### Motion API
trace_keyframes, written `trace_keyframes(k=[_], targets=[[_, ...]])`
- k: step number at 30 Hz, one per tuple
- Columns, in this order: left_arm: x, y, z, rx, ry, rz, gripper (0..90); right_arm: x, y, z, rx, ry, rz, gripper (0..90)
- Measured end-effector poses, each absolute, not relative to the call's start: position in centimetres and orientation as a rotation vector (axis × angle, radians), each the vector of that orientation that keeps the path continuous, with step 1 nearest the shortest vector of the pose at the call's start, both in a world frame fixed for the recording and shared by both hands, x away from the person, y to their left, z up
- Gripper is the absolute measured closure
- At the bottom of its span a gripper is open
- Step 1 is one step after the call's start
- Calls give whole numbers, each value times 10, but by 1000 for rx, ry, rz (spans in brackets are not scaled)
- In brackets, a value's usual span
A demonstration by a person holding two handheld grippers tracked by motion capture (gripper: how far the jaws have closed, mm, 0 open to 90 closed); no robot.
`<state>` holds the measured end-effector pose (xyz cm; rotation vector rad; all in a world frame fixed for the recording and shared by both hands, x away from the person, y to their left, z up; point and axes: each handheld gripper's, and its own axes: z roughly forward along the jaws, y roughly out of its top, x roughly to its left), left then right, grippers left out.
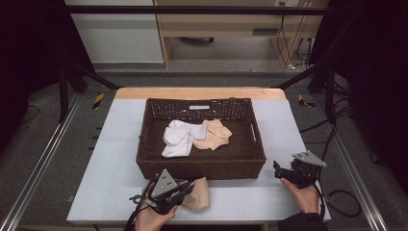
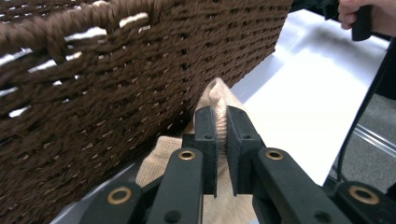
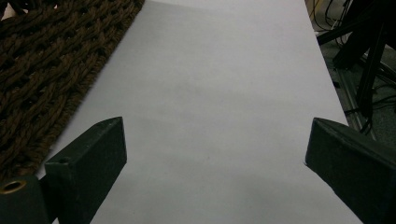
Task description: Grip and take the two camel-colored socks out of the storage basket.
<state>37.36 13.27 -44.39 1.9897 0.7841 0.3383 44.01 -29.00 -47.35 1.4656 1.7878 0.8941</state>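
Observation:
A brown woven basket (image 1: 149, 159) stands mid-table; a white sock (image 1: 175, 138) and a beige sock (image 1: 214, 134) lie inside. My left gripper (image 1: 188, 186) is by the basket's near wall, shut on another beige sock (image 1: 199, 195) that rests on the table. In the left gripper view that beige sock (image 2: 218, 100) is pinched between the jaws, my left gripper (image 2: 222, 122) close against the basket wall (image 2: 116, 88). My right gripper (image 1: 278, 171) sits at the table's right, low over the surface. In the right gripper view my right gripper (image 3: 215, 140) is open with bare table between the jaws.
The table (image 1: 115, 139) is a pale grey-blue surface with a wooden strip at its far edge. The basket's side (image 3: 42, 70) lies left of the right gripper. Cables (image 1: 341, 197) trail off the table's right side. Black frame posts (image 1: 62, 86) stand beyond.

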Motion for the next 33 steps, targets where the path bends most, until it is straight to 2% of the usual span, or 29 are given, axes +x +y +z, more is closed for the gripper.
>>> trace_keyframes(k=[8, 12, 17, 18, 23, 33], targets=[[379, 130, -456, 2011, 800, 349, 817, 440, -290, -474, 1464, 1791, 892, 56], [379, 130, -457, 2008, 799, 332, 776, 440, -289, -474, 1463, 1794, 893, 56], [378, 132, -452, 1972, 784, 328, 624, 440, -290, -474, 1463, 1792, 896, 56], [377, 133, -450, 1965, 782, 333, 560, 440, -290, -473, 1463, 1790, 896, 56], [375, 141, -443, 1941, 790, 349, 462, 440, -290, -473, 1464, 1789, 900, 56], [372, 163, -446, 1931, 848, 360, 401, 440, -291, -473, 1464, 1784, 901, 56]])
